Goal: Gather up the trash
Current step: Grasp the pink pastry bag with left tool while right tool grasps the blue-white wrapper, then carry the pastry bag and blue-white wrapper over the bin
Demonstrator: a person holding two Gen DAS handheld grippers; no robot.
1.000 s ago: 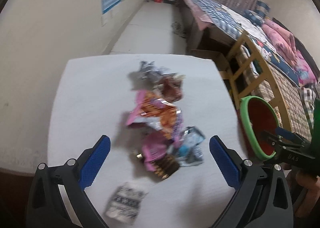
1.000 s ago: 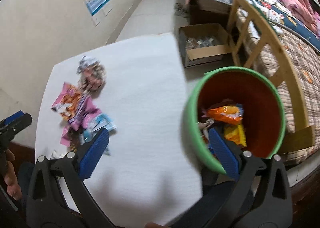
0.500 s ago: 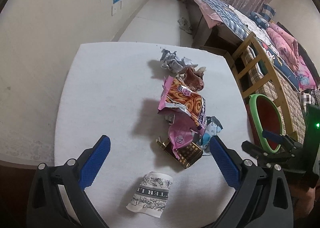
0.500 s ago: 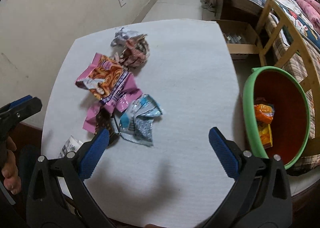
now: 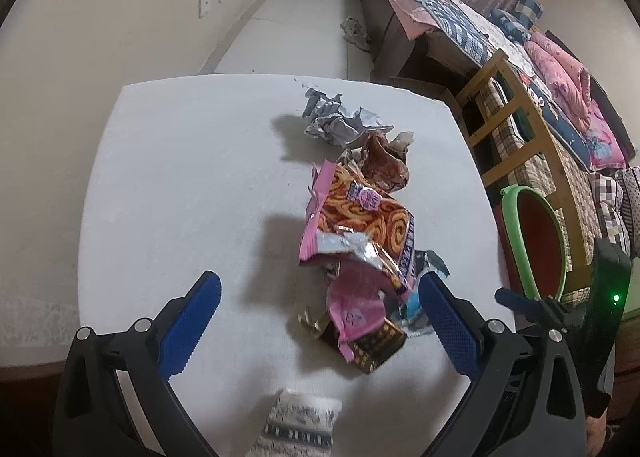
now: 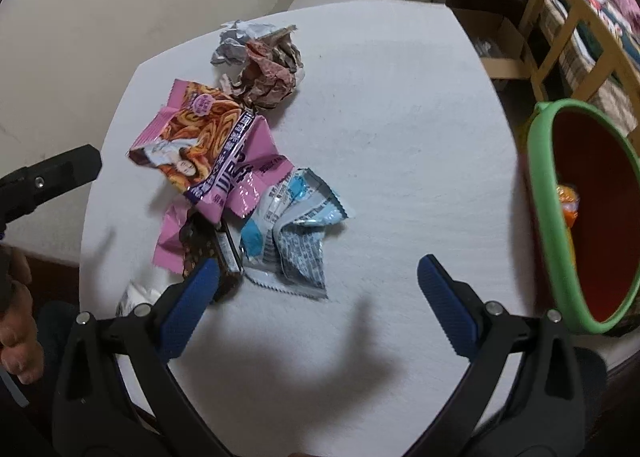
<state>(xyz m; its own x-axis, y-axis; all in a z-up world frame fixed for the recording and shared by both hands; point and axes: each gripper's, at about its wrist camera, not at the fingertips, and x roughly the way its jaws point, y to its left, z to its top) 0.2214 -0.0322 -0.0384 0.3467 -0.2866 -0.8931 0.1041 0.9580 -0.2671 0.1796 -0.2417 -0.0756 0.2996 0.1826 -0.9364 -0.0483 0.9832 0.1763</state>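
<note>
Several wrappers lie in a pile on the white table [image 5: 180,177]: a pink snack bag [image 5: 356,225] [image 6: 200,137], a crumpled silver wrapper [image 5: 332,121] [image 6: 234,43], a brown crumpled wrapper [image 5: 384,165] [image 6: 272,73], a light-blue packet [image 6: 296,229], a dark chocolate wrapper [image 5: 372,341] [image 6: 208,253] and a patterned packet [image 5: 300,425]. My left gripper [image 5: 318,321] is open and empty, just before the pile. My right gripper [image 6: 318,297] is open and empty, near the light-blue packet. The green-rimmed red bin [image 6: 592,209] [image 5: 536,237] stands off the table's right edge and holds orange trash [image 6: 568,205].
A wooden chair [image 5: 520,129] and a bed [image 5: 480,25] stand to the right beyond the table. A cardboard box [image 6: 496,45] sits on the floor behind the table. A wall [image 5: 100,37] runs along the left.
My right gripper swung left from over the bin to above the table near the wrappers. My left gripper moved closer to the pile.
</note>
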